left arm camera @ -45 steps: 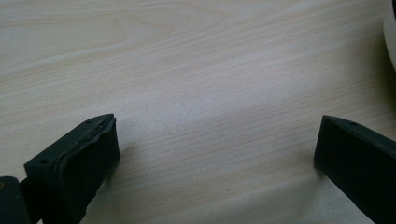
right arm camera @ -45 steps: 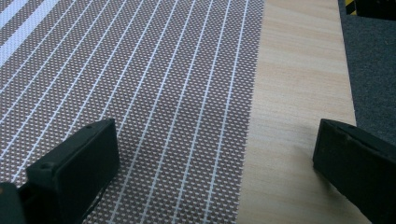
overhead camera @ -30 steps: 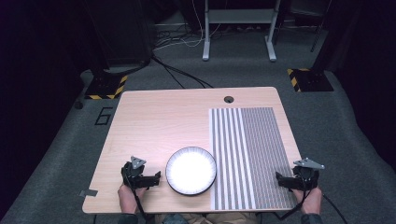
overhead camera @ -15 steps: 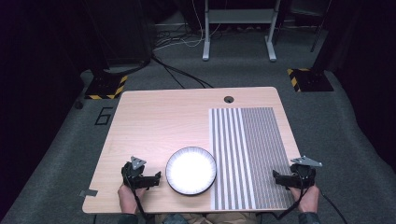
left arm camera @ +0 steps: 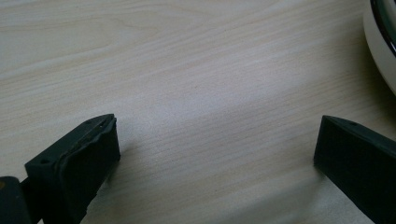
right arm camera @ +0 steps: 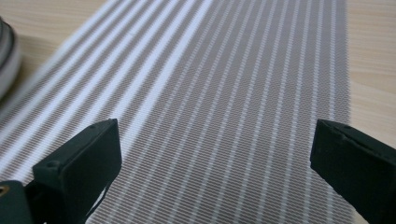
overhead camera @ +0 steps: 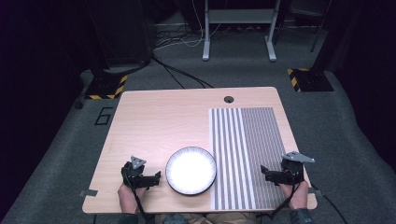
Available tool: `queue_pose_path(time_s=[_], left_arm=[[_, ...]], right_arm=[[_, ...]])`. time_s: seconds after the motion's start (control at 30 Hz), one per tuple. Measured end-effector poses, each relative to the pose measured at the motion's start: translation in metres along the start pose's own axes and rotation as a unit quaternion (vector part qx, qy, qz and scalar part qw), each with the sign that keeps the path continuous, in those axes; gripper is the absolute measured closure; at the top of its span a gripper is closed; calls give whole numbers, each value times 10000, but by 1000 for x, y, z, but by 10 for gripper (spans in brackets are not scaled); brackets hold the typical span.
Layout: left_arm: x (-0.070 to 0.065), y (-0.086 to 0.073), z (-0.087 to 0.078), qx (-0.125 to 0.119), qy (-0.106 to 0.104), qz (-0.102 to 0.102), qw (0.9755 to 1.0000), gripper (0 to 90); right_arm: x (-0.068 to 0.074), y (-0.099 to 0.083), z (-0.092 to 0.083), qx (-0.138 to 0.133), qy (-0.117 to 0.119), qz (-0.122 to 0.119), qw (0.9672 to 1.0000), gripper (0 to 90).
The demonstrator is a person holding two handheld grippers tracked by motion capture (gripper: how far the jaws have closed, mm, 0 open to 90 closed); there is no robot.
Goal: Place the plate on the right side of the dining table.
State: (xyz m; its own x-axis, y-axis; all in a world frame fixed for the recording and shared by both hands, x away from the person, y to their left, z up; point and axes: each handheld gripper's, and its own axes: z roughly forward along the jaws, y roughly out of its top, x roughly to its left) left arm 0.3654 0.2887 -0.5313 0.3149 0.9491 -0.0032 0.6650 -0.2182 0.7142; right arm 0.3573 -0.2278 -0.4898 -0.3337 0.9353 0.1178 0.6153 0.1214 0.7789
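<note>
A white round plate [overhead camera: 191,170] with a dark rim lies near the table's front edge, just left of a grey striped placemat [overhead camera: 245,149]. My left gripper [overhead camera: 157,176] rests on the bare wood left of the plate, pointing toward it, jaws wide open and empty. In the left gripper view the plate's rim [left arm camera: 380,46] curves in at the upper right beyond the open left gripper [left arm camera: 217,144]. My right gripper [overhead camera: 263,171] sits on the placemat's right front part, pointing left, open and empty. The right gripper view has the placemat [right arm camera: 224,93] between the jaws of the right gripper [right arm camera: 215,149] and the plate edge [right arm camera: 9,60] at far left.
The light wooden table [overhead camera: 159,121] has a round cable hole [overhead camera: 228,99] at its back edge. Grey carpet surrounds it, with cables, a metal stand [overhead camera: 238,28] behind and yellow-black striped bases [overhead camera: 106,87] at the back left and right. A "6" is marked on the floor [overhead camera: 103,115].
My right gripper has shifted slightly left and forward over the placemat. The left gripper and the plate have stayed in place.
</note>
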Motion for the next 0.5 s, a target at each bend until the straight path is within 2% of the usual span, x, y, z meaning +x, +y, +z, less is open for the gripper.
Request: queue_pose_path(time_s=[0.13,0.5], left_arm=[[0,0,0,-1,5,-11,10000,1],[0,0,0,-7,3,-27,10000,2]], right_arm=[[10,6,9,52,230,-64,9997,11],[38,18,23,150,566,-334,9977,0]])
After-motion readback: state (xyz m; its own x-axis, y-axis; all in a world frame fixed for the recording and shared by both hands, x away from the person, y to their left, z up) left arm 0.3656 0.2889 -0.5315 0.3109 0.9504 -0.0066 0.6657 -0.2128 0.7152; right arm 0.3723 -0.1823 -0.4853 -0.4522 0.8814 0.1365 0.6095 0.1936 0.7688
